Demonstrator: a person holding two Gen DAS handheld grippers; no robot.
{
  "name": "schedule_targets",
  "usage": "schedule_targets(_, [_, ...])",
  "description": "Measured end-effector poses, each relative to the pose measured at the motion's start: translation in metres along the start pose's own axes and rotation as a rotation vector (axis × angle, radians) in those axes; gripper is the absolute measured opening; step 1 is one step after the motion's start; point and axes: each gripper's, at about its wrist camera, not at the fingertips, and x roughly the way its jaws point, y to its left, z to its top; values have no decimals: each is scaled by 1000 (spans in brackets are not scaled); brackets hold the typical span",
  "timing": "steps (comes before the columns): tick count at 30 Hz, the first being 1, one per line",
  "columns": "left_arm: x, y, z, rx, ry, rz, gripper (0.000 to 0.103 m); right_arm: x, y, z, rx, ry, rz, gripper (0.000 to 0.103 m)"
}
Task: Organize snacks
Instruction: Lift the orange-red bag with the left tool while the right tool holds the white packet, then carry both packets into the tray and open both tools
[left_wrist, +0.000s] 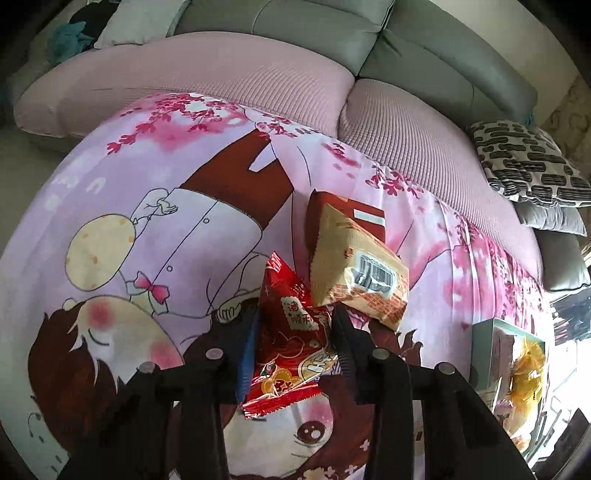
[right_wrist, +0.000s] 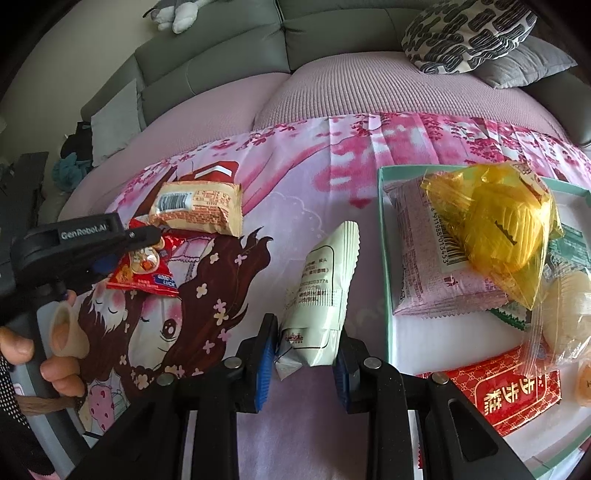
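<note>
The left tool (left_wrist: 295, 347) is pinching the red packet (left_wrist: 288, 354) at lower centre; it is needing a firm, centred grip before lifting. The right tool (right_wrist: 306, 354) is gripping the white packet (right_wrist: 321, 295), heading for the box (right_wrist: 386, 258).

1. Red snack packet (left_wrist: 291, 332): lying on the printed cloth, its far end under the tan packet.
2. Tan snack packet (left_wrist: 360, 266): barcode side up, propped on a red box (left_wrist: 364, 214).
3. White snack packet (right_wrist: 321, 291): lying lengthwise, just beside the tray (right_wrist: 386, 236).
4. Tray: holds pink, yellow and red packets.
</note>
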Motion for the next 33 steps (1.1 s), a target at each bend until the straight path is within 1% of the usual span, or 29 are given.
schedule_targets(5, [-10, 0, -6, -17, -4, 8, 34, -8, -1, -1, 3, -20, 3, 24])
schedule_targets(6, [-12, 0, -8, -20, -4, 10, 34, -9, -1, -1, 4, -23, 3, 22])
schedule_targets(10, [-17, 1, -12, -33, -3, 11, 33, -14, -3, 0, 6, -37, 9, 22])
schedule_targets(17, [-32, 3, -15, -54, -29, 7, 33, -27, -8, 2, 25, -72, 44, 21])
schedule_targets(24, [-56, 1, -14, -61, -80, -27, 33, -50, -7, 6, 31, -132, 75, 22])
schedule_targets(33, [-81, -21, -14, -18, -135, -101, 33, -72, -10, 10, 44, -181, 93, 22])
